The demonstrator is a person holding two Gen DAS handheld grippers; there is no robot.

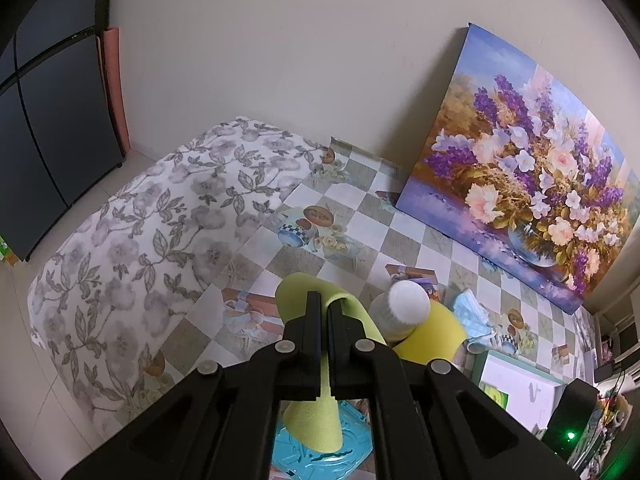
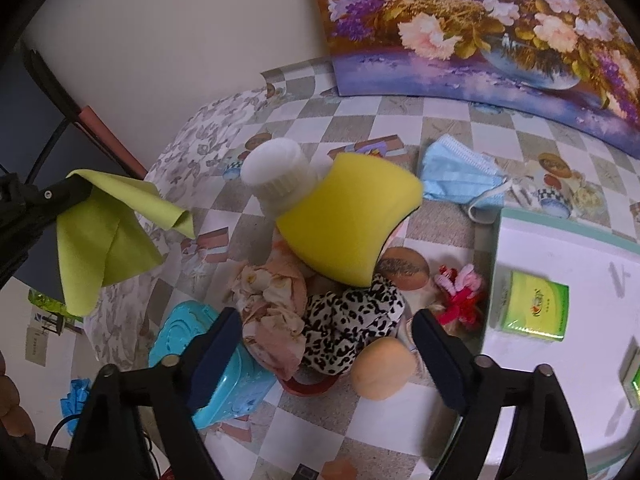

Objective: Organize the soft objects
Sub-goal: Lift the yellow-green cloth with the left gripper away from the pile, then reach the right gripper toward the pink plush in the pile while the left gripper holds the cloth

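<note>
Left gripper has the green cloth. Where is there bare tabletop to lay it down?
Bare checkered tabletop lies between the painting, the white-capped bottle and the blue face mask. Another patch runs beside the floral cushion, left of the bottle. The pile of fabrics beneath the yellow sponge is crowded.

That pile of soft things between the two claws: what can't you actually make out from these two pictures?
- Red item, right wrist view: mostly buried under the leopard-print cloth and pink cloth; can't identify it.
- White-capped bottle, both views: body hidden behind the yellow sponge.
- Turquoise box, left wrist view: covered by the left gripper and its green cloth.
- Green packet, right wrist view: cut off by the edge.
</note>
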